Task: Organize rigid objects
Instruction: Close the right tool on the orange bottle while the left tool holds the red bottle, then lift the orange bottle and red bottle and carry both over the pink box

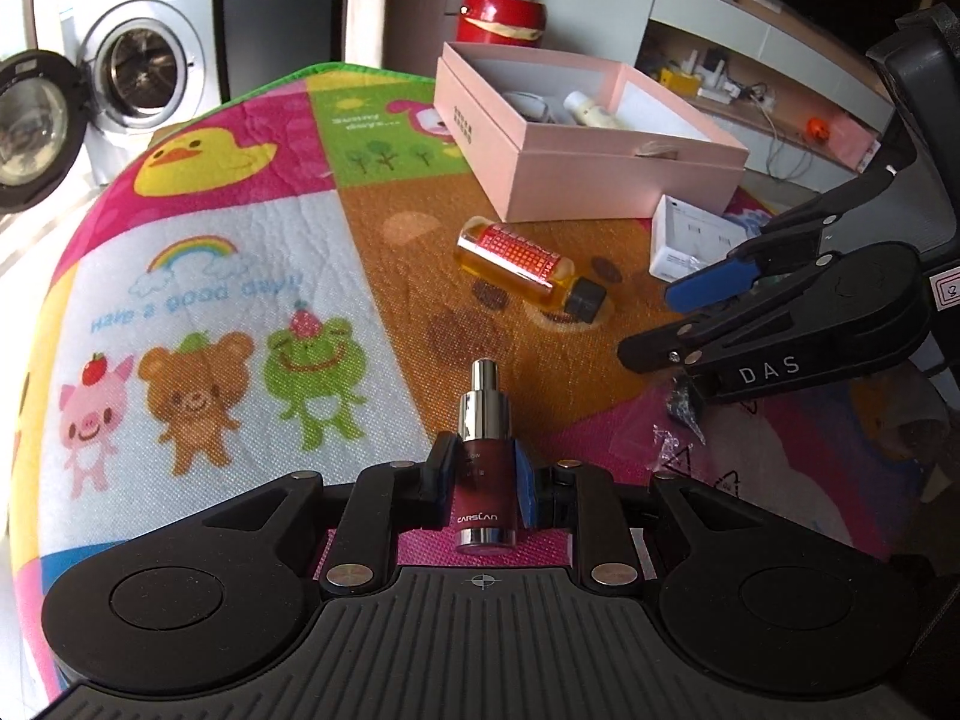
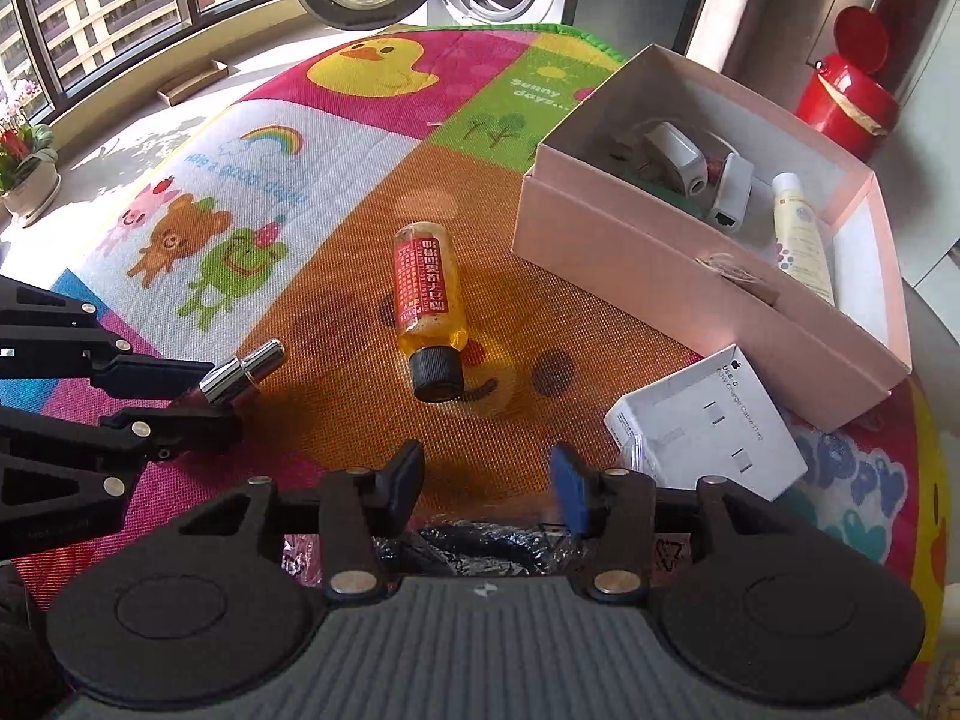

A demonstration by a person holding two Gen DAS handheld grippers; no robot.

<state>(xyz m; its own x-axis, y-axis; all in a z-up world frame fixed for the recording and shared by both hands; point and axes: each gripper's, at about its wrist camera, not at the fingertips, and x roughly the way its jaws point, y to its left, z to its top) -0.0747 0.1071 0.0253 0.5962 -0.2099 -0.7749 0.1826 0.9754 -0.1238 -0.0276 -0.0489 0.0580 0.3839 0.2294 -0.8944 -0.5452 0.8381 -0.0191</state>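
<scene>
My left gripper is shut on a dark red serum bottle with a silver pump top, held above the mat; it also shows in the right wrist view. My right gripper is open and empty, low over the mat, above a crinkled plastic wrapper. An orange bottle with a black cap lies on its side ahead of it. A pink open box at the right holds a white adapter, a cream tube and other small items. A white USB-C cable box lies beside it.
A colourful cartoon play mat covers the surface. A red lidded bin stands behind the pink box. A washing machine with its door open is at the back. A potted plant sits by the window.
</scene>
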